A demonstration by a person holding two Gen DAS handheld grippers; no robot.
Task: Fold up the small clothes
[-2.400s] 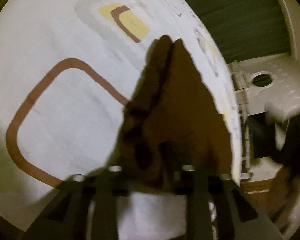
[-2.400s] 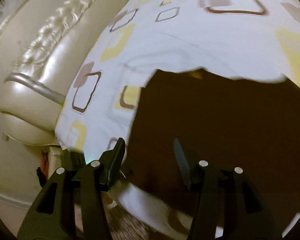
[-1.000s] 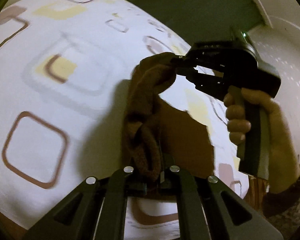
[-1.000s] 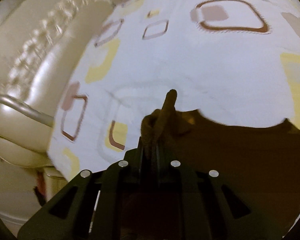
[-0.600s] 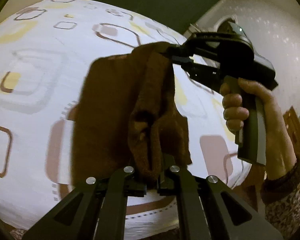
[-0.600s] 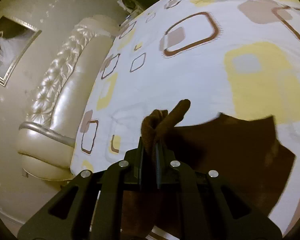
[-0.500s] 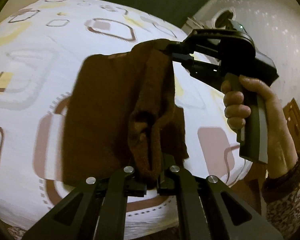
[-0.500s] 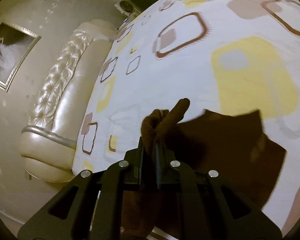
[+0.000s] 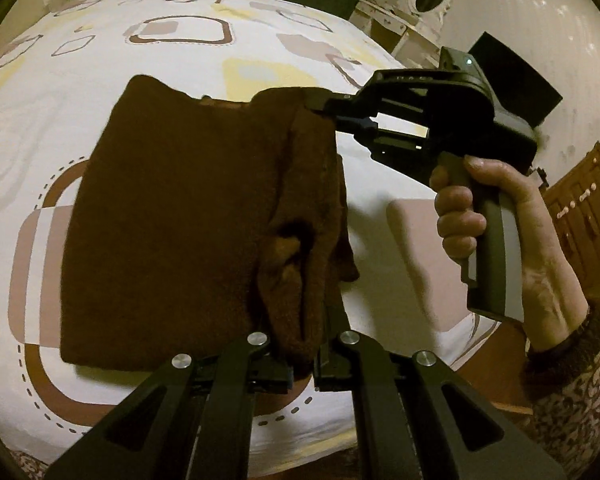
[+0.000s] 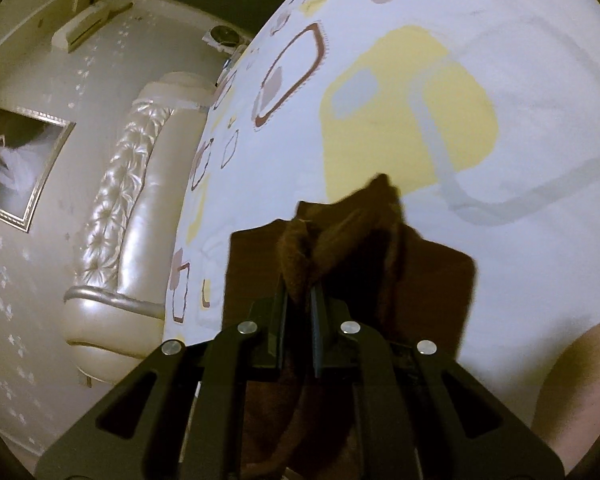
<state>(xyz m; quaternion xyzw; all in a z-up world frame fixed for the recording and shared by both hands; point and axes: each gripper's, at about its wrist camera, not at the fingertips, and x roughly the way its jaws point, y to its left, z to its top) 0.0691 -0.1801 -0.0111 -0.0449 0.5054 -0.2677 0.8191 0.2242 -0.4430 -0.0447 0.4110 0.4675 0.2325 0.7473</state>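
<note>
Brown garment (image 9: pixel 172 216): a moment ago it hung bunched between my two hand-held grippers above the bed (image 9: pixel 380 256); now most of it lies spread flat on the patterned sheet, with only the right-hand edge still lifted. My left hand-held gripper (image 9: pixel 300 354) is pressed together on the near corner of that edge. My right hand-held gripper (image 9: pixel 320 106) pinches the far corner, its jaws closed on a thick tuft of the cloth, as the right wrist view also shows. Both corners have swung across and come lower over the last second, so the raised edge now stands as a ridge along the garment's right side. Judgement: the fold is half made. Edge still needs laying over the flat panel before release.
</note>
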